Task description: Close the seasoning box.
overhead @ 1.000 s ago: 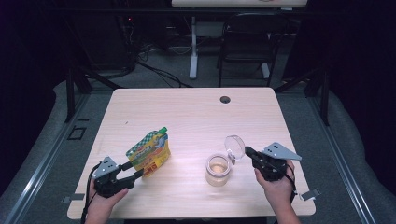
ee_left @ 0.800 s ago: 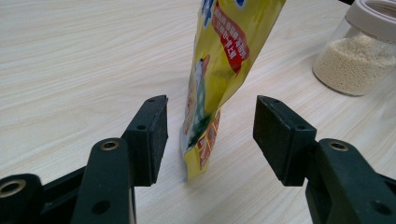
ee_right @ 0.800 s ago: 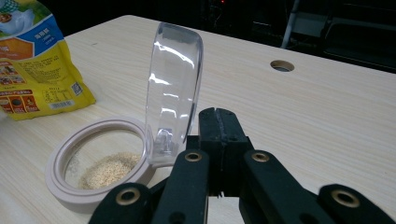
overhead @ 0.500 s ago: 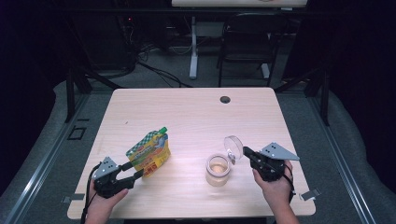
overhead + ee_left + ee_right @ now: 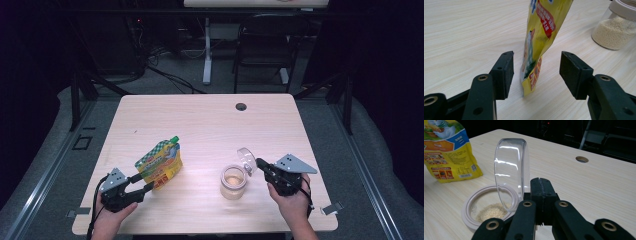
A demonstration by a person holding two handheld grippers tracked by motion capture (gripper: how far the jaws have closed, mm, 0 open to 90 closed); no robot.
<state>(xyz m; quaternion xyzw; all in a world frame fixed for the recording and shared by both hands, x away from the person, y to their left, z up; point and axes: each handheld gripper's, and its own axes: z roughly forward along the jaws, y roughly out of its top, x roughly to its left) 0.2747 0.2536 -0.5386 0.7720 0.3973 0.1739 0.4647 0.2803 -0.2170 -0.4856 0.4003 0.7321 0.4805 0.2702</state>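
Note:
A yellow and green spouted pouch point(image 5: 161, 162) stands leaning on the left part of the wooden table point(image 5: 200, 125). My left gripper point(image 5: 144, 182) is open, its jaws either side of the pouch's point(image 5: 544, 27) lower corner with a gap on each side point(image 5: 536, 72). A glass jar point(image 5: 233, 182) with pale grains in it stands open at the right. My right gripper point(image 5: 260, 164) is shut on the edge of the jar's clear round lid point(image 5: 246, 156), holding it upright just above the pinkish jar rim point(image 5: 471, 212). The lid point(image 5: 510, 167) stands left of the closed jaws point(image 5: 540, 186).
A round cable hole point(image 5: 241, 106) sits near the table's far edge. Beyond the table stand a dark chair point(image 5: 265, 45) and a desk leg point(image 5: 207, 50). The jar point(image 5: 614, 32) shows to the right of the pouch in the left gripper view.
My right gripper has shifted slightly left with the lid, closer over the jar. The left gripper and the pouch have stayed put.

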